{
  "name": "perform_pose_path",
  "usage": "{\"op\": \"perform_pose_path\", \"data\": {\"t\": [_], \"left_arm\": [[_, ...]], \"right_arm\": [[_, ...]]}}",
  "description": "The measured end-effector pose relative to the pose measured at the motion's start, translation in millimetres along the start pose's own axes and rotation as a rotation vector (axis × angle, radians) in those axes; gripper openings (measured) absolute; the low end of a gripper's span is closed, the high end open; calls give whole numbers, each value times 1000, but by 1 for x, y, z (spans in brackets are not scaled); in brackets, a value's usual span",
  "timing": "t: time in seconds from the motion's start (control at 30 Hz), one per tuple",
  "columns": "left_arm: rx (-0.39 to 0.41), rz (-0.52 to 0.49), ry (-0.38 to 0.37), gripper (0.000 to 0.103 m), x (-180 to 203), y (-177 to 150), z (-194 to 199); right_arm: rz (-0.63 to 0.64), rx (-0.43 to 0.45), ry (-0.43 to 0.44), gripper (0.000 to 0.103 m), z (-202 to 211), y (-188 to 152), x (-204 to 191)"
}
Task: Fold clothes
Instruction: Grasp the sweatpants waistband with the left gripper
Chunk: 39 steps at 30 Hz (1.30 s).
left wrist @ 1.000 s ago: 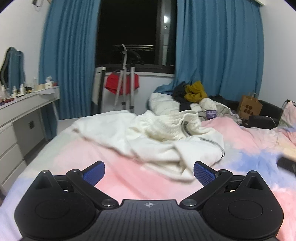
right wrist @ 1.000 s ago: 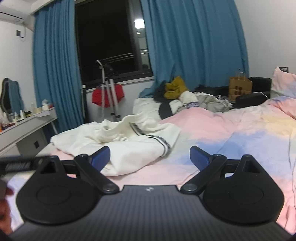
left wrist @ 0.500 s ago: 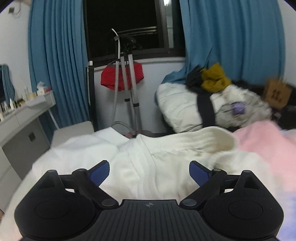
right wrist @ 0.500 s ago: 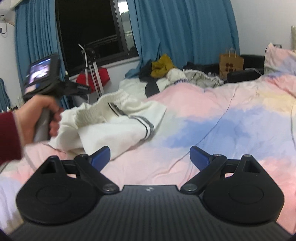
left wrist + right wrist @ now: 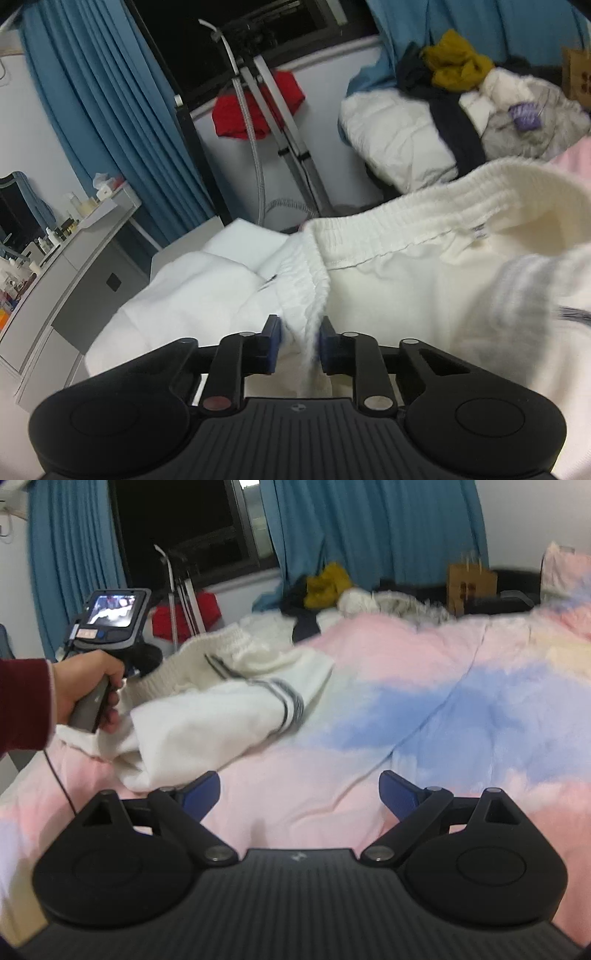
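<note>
A white garment with a ribbed elastic waistband and dark stripes lies crumpled on the pink and blue bedspread. My left gripper is shut on a fold of the garment by its waistband, and white cloth fills the narrow gap between the blue pads. In the right wrist view the same garment lies at the left, and a hand in a dark red sleeve holds the left gripper against it. My right gripper hangs open over bare bedspread, just right of the garment.
A heap of other clothes lies at the far end of the bed. A metal rack with a red garment stands below the window. A grey dresser runs along the left. A paper bag stands at the back right.
My left gripper has moved forward into the white garment and its fingers have come together on the cloth near the waistband. My right gripper stays open and has shifted a little closer to the bed.
</note>
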<state>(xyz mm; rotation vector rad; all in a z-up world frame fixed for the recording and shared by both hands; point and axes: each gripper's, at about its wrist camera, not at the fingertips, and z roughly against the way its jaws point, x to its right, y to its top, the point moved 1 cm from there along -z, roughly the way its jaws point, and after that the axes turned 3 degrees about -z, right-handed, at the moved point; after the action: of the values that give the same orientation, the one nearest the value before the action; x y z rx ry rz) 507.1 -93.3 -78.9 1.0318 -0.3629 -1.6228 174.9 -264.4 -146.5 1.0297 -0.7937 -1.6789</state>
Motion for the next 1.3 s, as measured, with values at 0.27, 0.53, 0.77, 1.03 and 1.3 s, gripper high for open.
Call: {"op": "perform_pose_path", "data": {"t": [0.27, 0.53, 0.77, 1.03, 1.3], "left_arm": [[191, 97, -185, 6, -73, -55, 178], [290, 228, -310, 6, -151, -184, 308], [115, 391, -331, 7, -192, -303, 297], [60, 427, -334, 25, -206, -321, 290], [-14, 406, -314, 39, -190, -306, 260]], "right_arm": [[-53, 101, 96, 94, 31, 13, -3], [-98, 148, 150, 94, 70, 22, -12], [-117, -25, 203, 94, 64, -1, -32], [-55, -90, 231, 94, 32, -19, -67], [246, -18, 98, 69, -39, 14, -97]]}}
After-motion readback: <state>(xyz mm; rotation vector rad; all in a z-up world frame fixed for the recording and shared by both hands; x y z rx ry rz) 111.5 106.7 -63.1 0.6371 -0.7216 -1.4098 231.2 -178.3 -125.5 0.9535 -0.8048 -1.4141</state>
